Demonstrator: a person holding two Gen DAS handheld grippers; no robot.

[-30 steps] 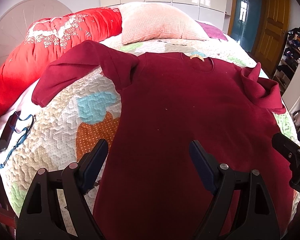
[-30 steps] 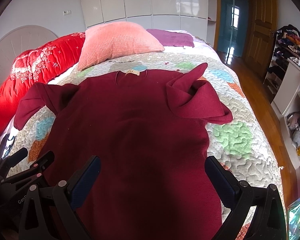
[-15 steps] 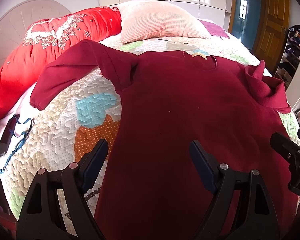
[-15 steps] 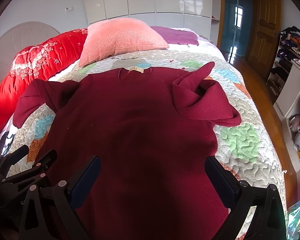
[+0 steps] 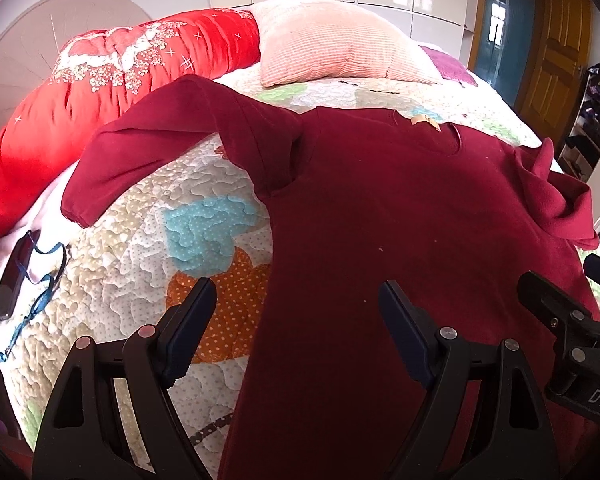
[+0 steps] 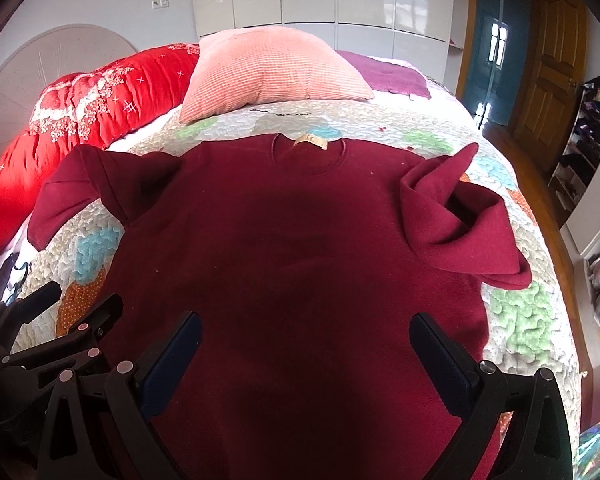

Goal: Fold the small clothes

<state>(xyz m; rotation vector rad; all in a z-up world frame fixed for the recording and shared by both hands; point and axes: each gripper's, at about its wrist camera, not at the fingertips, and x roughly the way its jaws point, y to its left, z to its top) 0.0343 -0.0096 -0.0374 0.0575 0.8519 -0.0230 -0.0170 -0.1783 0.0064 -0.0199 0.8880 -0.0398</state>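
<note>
left wrist view shows the dark red sweater (image 5: pixel 400 240) lying flat, front down or up i cannot tell, on the quilted bed (image 5: pixel 204 216), neck label at the far end near the pink pillow (image 5: pixel 332 44). its left sleeve (image 5: pixel 152 148) stretches out flat toward the red bolster (image 5: pixel 100 92); the right sleeve (image 6: pixel 464 224) sits bunched in a loose heap at the right shoulder. no real fold is made in the body, so the task looks barely begun. both sleeves need bringing in, then the body doubling over. left tongs (image 5: pixel 296 320) hang above the near hem with jaws apart and empty; right tongs (image 6: pixel 304 344) likewise gape wide, holding nothing.
</note>
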